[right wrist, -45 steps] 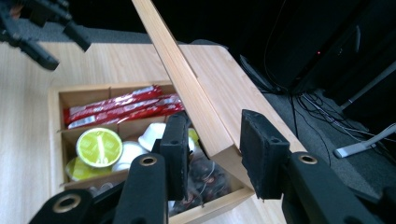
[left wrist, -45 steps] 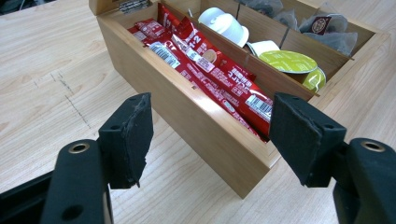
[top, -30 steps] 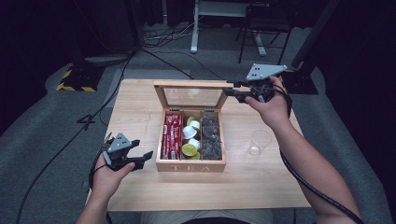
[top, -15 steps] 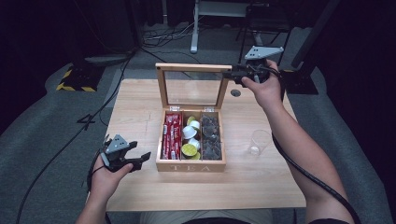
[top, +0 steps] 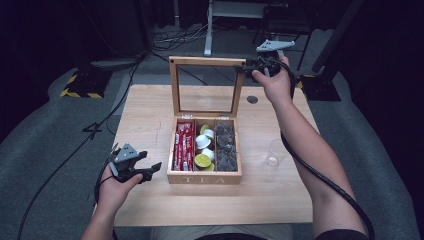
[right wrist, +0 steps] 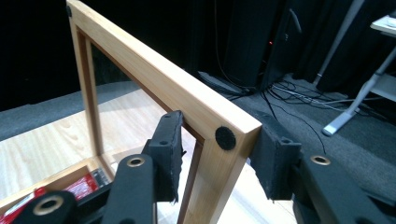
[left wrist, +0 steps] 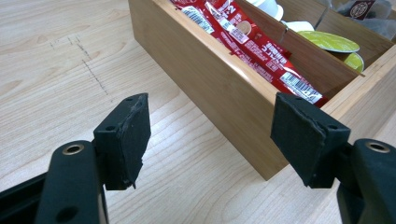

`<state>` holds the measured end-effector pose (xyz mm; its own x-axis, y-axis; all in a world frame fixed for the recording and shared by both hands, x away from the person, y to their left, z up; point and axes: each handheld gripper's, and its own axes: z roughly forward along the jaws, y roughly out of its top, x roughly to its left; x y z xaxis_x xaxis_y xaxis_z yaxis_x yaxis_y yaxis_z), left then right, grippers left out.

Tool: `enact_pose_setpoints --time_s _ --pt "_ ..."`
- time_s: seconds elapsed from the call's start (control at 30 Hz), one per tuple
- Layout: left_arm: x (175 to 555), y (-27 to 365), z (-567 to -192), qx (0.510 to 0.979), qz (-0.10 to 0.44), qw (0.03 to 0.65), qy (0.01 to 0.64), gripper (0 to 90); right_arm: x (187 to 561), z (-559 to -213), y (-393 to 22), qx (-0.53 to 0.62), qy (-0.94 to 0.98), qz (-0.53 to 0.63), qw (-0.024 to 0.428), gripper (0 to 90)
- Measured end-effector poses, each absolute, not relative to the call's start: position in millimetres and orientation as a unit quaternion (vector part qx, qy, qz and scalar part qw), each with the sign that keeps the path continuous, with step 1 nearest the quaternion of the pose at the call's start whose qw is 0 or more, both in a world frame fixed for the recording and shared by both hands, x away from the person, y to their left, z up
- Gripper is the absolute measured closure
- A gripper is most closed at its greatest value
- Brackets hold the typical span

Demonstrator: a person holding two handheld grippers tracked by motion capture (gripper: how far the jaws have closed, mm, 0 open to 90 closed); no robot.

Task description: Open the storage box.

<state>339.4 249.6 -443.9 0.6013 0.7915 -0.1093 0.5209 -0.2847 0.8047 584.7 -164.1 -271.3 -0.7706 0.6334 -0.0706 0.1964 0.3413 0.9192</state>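
Observation:
A wooden tea box (top: 205, 177) stands mid-table, holding red sachets (top: 184, 145), round capsules (top: 203, 142) and dark tea bags (top: 226, 150). Its glass-paned lid (top: 206, 61) stands upright at the back. My right gripper (top: 243, 68) is at the lid's top right corner. In the right gripper view, that lid corner (right wrist: 224, 135) sits between the jaws of the right gripper (right wrist: 219, 163), which have just been opening; the pads stand slightly off the wood. My left gripper (top: 152, 171) rests open by the box's front left corner. In the left gripper view, the box wall (left wrist: 224, 88) and the red sachets (left wrist: 252, 44) lie ahead of the left gripper (left wrist: 215, 135).
A clear plastic cup (top: 274, 152) stands to the right of the box. A round cable hole (top: 252, 99) marks the table's back right. Cables and a desk leg (top: 208, 27) lie on the floor behind the table.
The lid has swung from half raised to upright, and my right hand has moved back and up with it. The left hand has stayed put.

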Motion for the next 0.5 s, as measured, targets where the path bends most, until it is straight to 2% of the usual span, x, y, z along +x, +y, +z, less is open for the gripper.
enact_pose_setpoints --time_s 0.5 --pt "340 248 -448 0.787 0.148 0.424 0.422 29.0 615 -285 -155 0.309 0.773 0.511 0.215 49.8"
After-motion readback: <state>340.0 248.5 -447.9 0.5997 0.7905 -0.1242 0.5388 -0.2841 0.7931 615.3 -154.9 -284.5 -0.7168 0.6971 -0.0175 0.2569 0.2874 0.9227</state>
